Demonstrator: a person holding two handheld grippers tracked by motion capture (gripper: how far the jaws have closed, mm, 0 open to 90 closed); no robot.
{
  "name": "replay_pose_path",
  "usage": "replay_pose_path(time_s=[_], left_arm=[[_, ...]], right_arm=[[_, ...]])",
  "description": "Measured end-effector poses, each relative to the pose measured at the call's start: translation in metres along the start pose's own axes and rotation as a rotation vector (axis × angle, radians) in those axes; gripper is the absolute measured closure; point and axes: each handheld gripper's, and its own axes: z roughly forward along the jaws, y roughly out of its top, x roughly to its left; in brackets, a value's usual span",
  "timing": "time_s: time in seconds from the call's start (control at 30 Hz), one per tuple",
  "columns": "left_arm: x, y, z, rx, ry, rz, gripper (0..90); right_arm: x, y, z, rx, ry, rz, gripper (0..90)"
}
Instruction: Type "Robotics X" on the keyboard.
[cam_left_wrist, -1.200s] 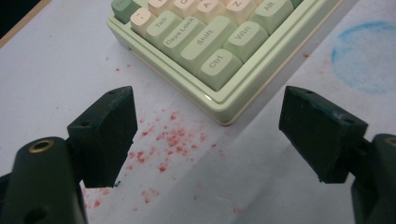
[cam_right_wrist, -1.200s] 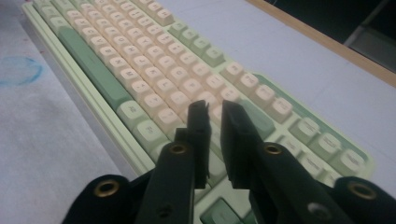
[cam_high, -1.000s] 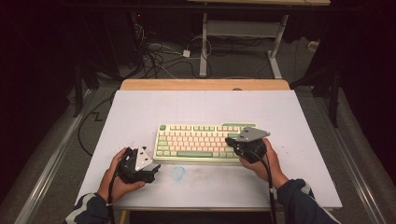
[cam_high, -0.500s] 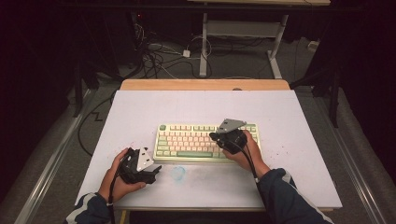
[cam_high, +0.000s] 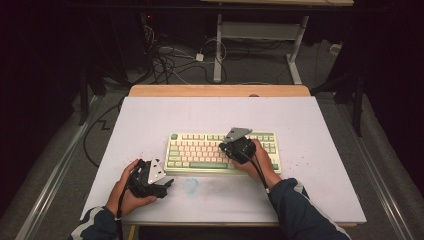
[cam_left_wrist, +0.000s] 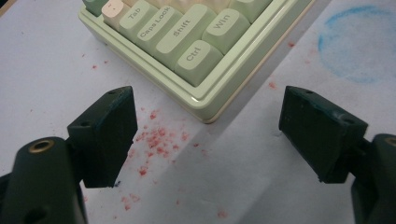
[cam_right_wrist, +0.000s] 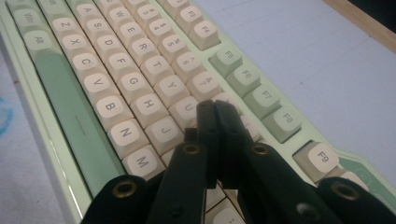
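A: While the person is sitting at the white counter, where is the keyboard lying?

B: It is lying flat near the counter's middle — a pale green board with cream keys.

A: And the right tool?

B: Its jaws are pressed together, empty, tips hovering over the U and I keys.

A: The left tool?

B: It is resting on the counter just beside the keyboard's near left corner — jaws standing wide apart, holding nothing, above red specks.
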Motion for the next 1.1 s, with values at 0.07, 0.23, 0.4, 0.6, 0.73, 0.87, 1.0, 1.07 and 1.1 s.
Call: replay_pose_path(time_s=[0.07, 0.23, 0.4, 0.6, 0.73, 0.87, 1.0, 1.07, 1.1], left_arm=[[0.000, 0.000, 0.000, 0.004, -0.002, 0.001, 18.2], [0.000, -0.002, 0.001, 0.013, -0.002, 0.004, 18.2], [0.000, -0.002, 0.001, 0.014, -0.003, 0.004, 18.2], [0.000, -0.002, 0.001, 0.012, -0.002, 0.001, 18.2], [-0.001, -0.001, 0.001, 0.009, -0.003, 0.000, 18.2], [0.000, -0.001, 0.001, 0.009, -0.003, 0.000, 18.2], [0.000, 0.000, 0.001, 0.006, -0.002, -0.001, 18.2], [0.000, 0.000, 0.001, 0.004, -0.001, -0.003, 18.2], [0.000, 0.000, 0.001, 0.004, 0.000, -0.003, 18.2]], right_arm=[[0.000, 0.000, 0.002, 0.007, -0.004, 0.001, 90.0], [0.000, 0.000, 0.004, 0.010, -0.007, 0.000, 90.0], [0.003, 0.001, 0.006, 0.039, -0.003, -0.021, 90.0], [-0.001, 0.001, -0.002, 0.011, -0.002, 0.008, 89.7], [-0.002, 0.001, -0.008, -0.011, 0.002, 0.020, 88.5], [-0.002, 0.001, -0.015, -0.034, -0.001, 0.021, 86.6], [-0.002, 0.002, -0.022, -0.064, -0.006, 0.025, 84.0], [-0.002, 0.002, -0.025, -0.076, -0.010, 0.024, 82.6], [-0.002, 0.002, -0.027, -0.079, -0.011, 0.030, 81.4]])
